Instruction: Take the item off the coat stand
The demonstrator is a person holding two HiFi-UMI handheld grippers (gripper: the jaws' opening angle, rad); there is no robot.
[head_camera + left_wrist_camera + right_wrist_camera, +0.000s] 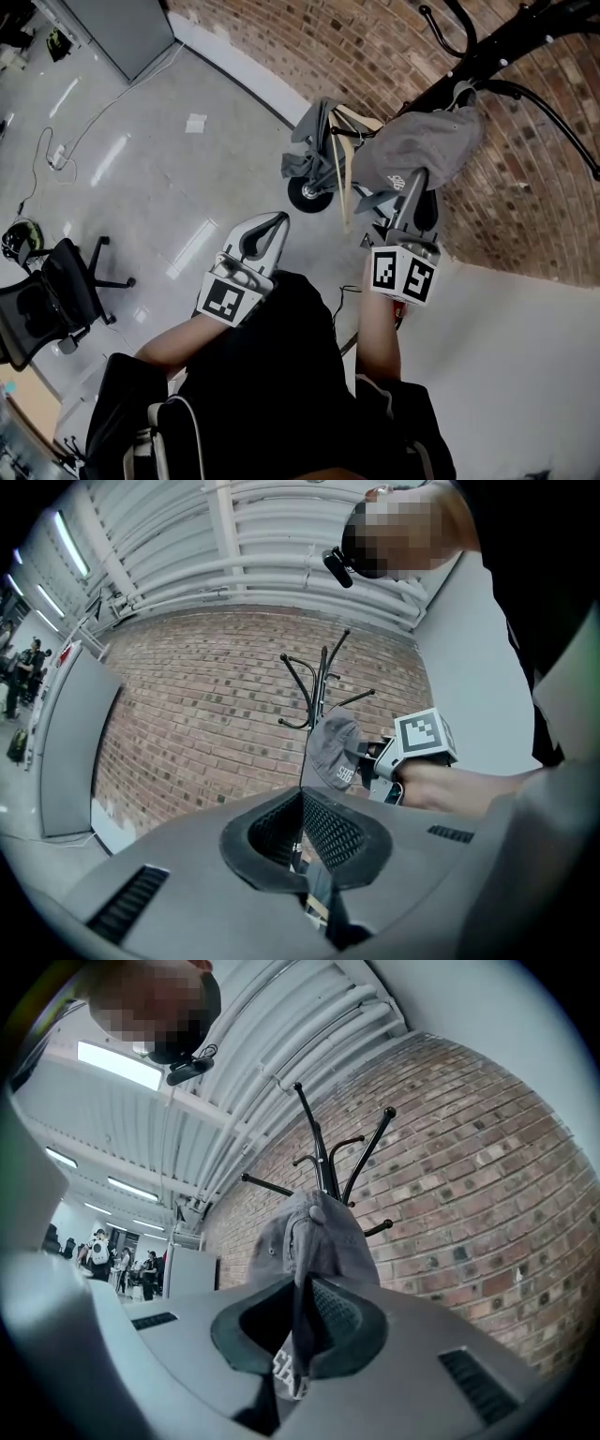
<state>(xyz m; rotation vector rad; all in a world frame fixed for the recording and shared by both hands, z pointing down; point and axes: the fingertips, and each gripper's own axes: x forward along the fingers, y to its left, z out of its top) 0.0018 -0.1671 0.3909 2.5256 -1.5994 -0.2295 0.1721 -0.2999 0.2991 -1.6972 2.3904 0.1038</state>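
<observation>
Right tongs [300,1321] clenched on a fold of the grey cap [305,1241]. The cap hangs on the black coat stand [323,1162], in front of the brick wall [469,1176]. Left tongs [302,832] pressed together with nothing in them, held low and well apart from the stand. Risks: the grip is on thin fabric only, so it could slip out on a pull. Pulling sideways instead of lifting up and off may snag the cap on the stand, or rock the stand over.

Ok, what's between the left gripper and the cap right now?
Nothing: the left gripper view shows only open air between the left gripper and the cap, brick wall behind. The right gripper is shut on the cap.
</observation>
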